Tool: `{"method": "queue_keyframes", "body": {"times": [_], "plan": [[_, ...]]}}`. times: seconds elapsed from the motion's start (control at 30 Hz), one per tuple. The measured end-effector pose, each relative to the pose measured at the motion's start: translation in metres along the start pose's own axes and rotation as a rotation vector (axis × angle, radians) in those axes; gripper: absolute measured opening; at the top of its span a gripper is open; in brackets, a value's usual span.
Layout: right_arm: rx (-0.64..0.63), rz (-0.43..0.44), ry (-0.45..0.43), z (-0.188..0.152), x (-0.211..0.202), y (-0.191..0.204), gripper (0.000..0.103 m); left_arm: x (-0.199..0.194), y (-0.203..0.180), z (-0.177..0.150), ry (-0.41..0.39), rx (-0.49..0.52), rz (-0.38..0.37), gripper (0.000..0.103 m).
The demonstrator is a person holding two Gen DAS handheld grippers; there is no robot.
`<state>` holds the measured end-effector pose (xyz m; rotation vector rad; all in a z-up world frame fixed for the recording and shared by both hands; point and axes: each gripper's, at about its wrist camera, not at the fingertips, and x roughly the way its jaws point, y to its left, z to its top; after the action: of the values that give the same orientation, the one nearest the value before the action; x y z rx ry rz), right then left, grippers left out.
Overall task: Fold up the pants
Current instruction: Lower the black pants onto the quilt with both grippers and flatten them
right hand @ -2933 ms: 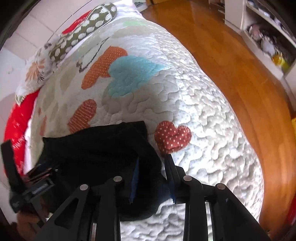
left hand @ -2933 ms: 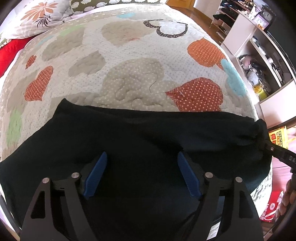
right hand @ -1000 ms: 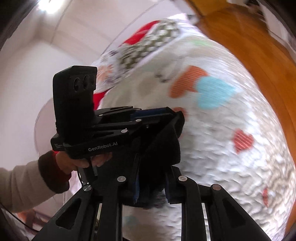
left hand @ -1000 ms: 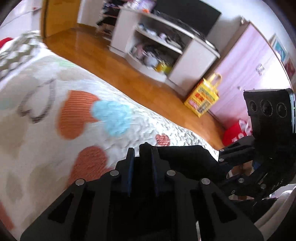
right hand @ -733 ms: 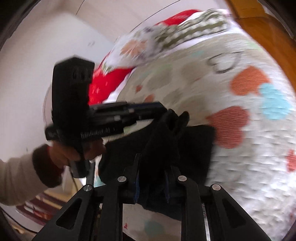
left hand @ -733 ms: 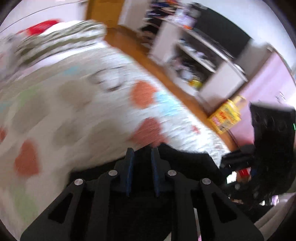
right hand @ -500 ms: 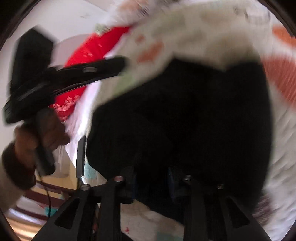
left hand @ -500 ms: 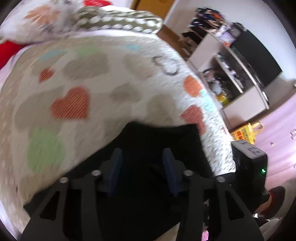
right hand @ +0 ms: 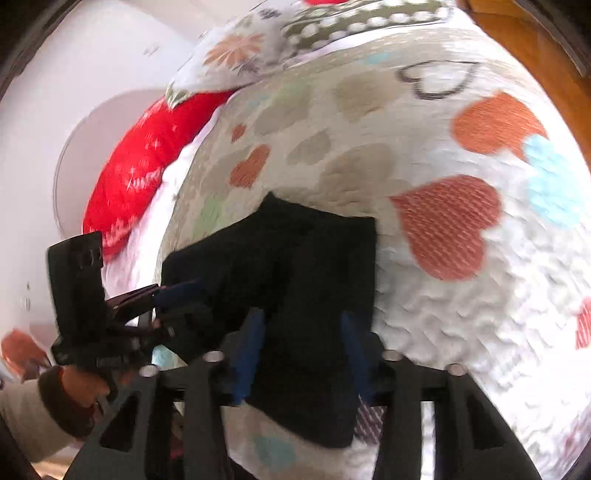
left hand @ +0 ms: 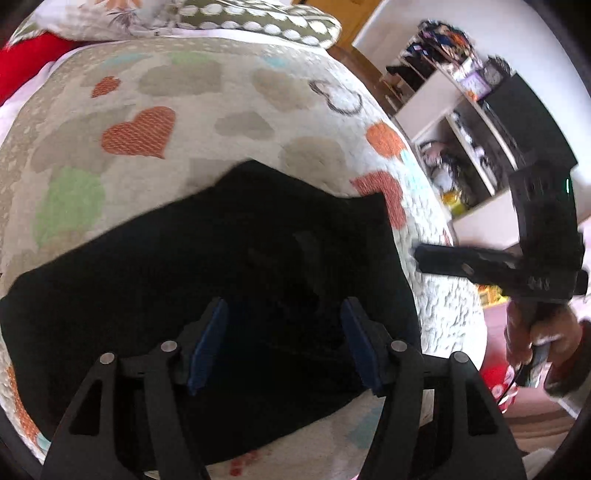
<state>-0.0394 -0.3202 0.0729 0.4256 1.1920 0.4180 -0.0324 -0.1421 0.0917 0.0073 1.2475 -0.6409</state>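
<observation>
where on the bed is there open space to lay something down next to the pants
Bare quilt lies beyond the black pants, up to the pillows, and right of them toward the bed edge. The near edge is crowded: both open grippers, left gripper and right gripper.

Light: bright, even daylight
Blur: motion smear on the shelves [left hand: 461, 122] and quilt [right hand: 443, 295]
Edges: strong fisheye curving, dark corners
Detail: black pants [left hand: 221, 258] show no folds or texture

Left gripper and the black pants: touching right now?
Cannot tell. In the left wrist view the left gripper is open with the pants behind the gap, but no contact or clearance at the pads shows plainly.
</observation>
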Motion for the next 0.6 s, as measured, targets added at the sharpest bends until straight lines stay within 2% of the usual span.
{"method": "queue_keyframes", "body": {"times": [0.1, 0.2, 0.23, 0.33, 0.43, 0.5, 0.6], "plan": [[-0.08, -0.001, 0.065, 0.013, 0.035, 0.021, 0.035, 0.009, -0.009, -0.009, 0.023, 0.015, 0.02, 0.063], [-0.114, 0.038, 0.119, 0.023, 0.059, 0.033, 0.033, 0.023, 0.001, -0.021, 0.084, -0.011, 0.133, 0.063], [-0.135, 0.035, 0.149, 0.031, 0.076, 0.04, 0.033, 0.024, 0.009, -0.025, 0.095, -0.051, 0.14, 0.063], [-0.186, -0.011, 0.197, 0.036, 0.097, 0.05, 0.037, 0.017, 0.03, -0.034, 0.062, -0.148, 0.112, 0.063], [-0.163, 0.008, 0.192, 0.037, 0.078, 0.045, 0.037, 0.008, 0.037, -0.039, 0.062, -0.192, 0.117, 0.063], [-0.138, -0.008, 0.142, 0.034, 0.049, 0.035, 0.037, 0.0, 0.039, -0.043, 0.066, -0.214, 0.123, 0.063], [-0.079, -0.03, 0.118, 0.026, 0.018, 0.019, 0.037, -0.013, 0.038, -0.047, 0.059, -0.227, 0.139, 0.063]]}}
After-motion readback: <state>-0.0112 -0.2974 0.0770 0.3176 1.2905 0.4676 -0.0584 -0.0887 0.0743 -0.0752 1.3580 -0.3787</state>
